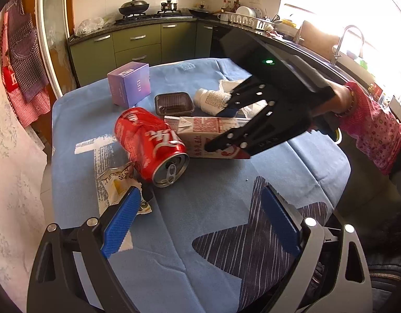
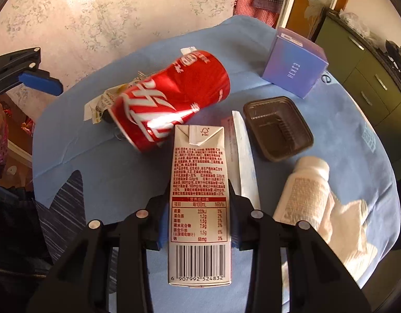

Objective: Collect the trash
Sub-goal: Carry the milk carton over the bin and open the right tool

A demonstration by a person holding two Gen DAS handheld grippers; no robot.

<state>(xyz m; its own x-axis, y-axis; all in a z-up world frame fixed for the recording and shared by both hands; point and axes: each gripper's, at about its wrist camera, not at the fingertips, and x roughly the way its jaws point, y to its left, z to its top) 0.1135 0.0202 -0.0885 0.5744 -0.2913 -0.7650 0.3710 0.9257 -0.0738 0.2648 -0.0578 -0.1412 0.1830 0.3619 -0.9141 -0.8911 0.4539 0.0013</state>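
Note:
My right gripper (image 2: 200, 203) is shut on a white and red milk carton (image 2: 199, 203), its jaws pressing both long sides; the carton lies on the blue tablecloth (image 2: 96, 156). It shows in the left wrist view (image 1: 208, 135) with the right gripper (image 1: 221, 127) around it. A crushed red cola can (image 1: 150, 146) lies on its side touching the carton's end. A torn snack wrapper (image 1: 119, 185) lies by the can. My left gripper (image 1: 200, 208) is open and empty above the cloth in front of the can.
A purple box (image 1: 130, 83), a dark plastic tray (image 1: 174, 104), a white pill bottle (image 1: 210, 99) and crumpled tissue (image 2: 349, 224) lie on the table. Kitchen cabinets (image 1: 137, 44) and a sink stand beyond. A flat white paper piece (image 2: 244, 156) lies beside the carton.

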